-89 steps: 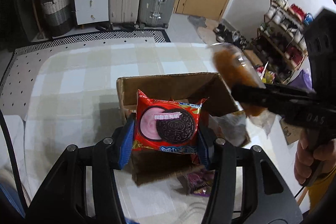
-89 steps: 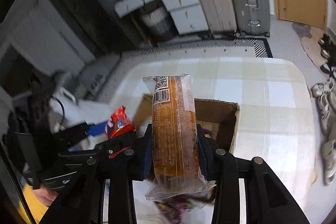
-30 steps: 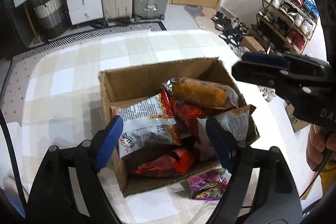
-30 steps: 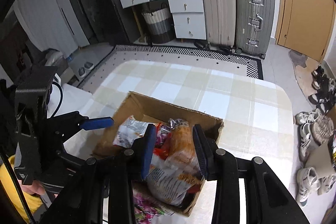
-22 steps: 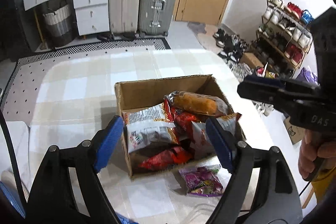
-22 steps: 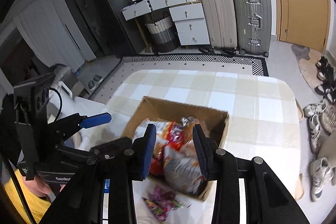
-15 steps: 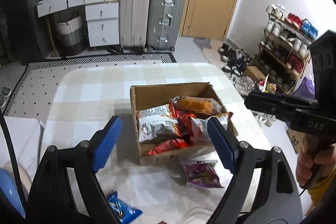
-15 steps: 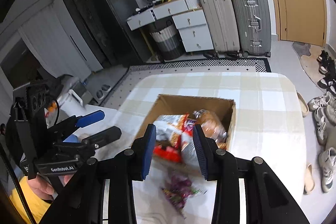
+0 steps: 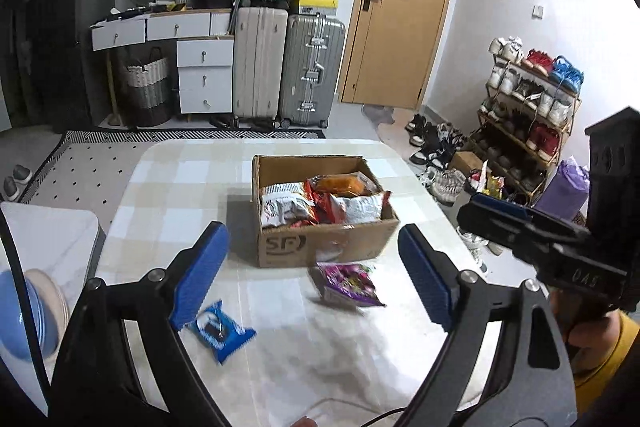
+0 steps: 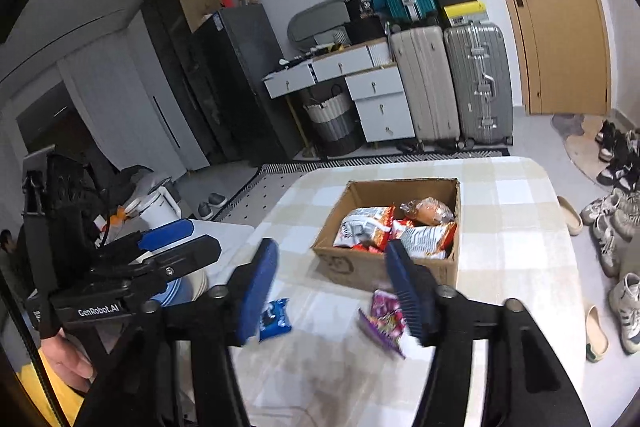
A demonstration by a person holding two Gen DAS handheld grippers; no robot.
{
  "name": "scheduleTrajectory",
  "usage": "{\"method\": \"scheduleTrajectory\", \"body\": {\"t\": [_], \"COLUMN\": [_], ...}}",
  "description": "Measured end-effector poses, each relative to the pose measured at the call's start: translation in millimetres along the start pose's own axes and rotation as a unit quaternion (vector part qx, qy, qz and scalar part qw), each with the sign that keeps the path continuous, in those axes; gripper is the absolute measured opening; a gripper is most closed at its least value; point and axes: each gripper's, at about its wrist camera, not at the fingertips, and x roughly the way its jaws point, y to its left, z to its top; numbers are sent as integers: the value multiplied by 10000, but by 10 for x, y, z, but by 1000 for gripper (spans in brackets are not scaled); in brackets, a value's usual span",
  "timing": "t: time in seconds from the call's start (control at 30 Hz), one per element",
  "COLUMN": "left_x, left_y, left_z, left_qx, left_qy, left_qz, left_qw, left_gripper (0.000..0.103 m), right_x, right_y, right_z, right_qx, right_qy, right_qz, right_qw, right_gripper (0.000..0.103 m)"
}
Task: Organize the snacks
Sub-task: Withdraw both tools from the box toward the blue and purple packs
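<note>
A cardboard box (image 9: 320, 251) (image 10: 348, 267) stands mid-table, filled with several snack packs, an orange-brown pack (image 9: 340, 185) (image 10: 430, 213) at its far right. Two packs lie on the table in front of it: a purple one (image 9: 348, 283) (image 10: 384, 323) and a blue cookie pack (image 9: 220, 333) (image 10: 274, 319). My left gripper (image 9: 312, 275) hangs well back from the box, its jaws opening with nothing between them. My right gripper (image 10: 332, 291) also hovers short of the box, jaws opening and empty. Each gripper shows at the edge of the other's view.
The checked tablecloth (image 9: 180, 179) covers a rounded table. A blue bowl (image 9: 24, 311) sits on a white stand at the left. Suitcases (image 9: 288, 67), drawers and a basket line the far wall. A shoe rack (image 9: 528, 107) and loose shoes lie to the right.
Both grippers have pulled back and up from the box, which now looks smaller. The right gripper's jaws have spread from narrow to wide. The blue cookie pack has come into view.
</note>
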Motion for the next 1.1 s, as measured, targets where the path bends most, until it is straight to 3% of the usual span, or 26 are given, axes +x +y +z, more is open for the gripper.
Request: {"method": "scheduleTrajectory", "body": {"t": [0.07,0.1,0.13,0.3,0.43,0.57,0.8,1.1], "left_x": [-198,-277,-368,-664,-628,-402,-74,372], "left_y": [-35,-53,-67,-127,-142,-58,123,260], "left_z": [-129,-188,-264,-636,-934,-1184,-1233,-1299], "left_qx": [-27,-46,-57,-61,-245,-294,-371,-427], "left_qy": [-96,-147,-222,-570,-508,-364,-228,52], "left_qz": [-42,-5,86,289,304,371,386,410], "left_qw": [9999,9999,9997,9979,9979,9982,9983,9982], "left_gripper": [90,92,103,102,102,102,102,102], "right_x": [-137,-210,-262,-367,-310,-119,38,323], "right_y": [77,125,160,292,368,164,-91,-83], "right_z": [-108,-173,-224,-500,-776,-912,-1115,-1181], "right_qx": [-20,-24,-25,-82,-285,145,309,82], "right_qy": [-167,-273,-350,-483,-616,-579,-660,-275], "right_qz": [-16,-38,-29,-68,-349,-250,-248,-260], "right_qw": [9999,9996,9994,9988,9971,9979,9970,9992], "right_gripper": [92,95,97,100,100,100,100,100]}}
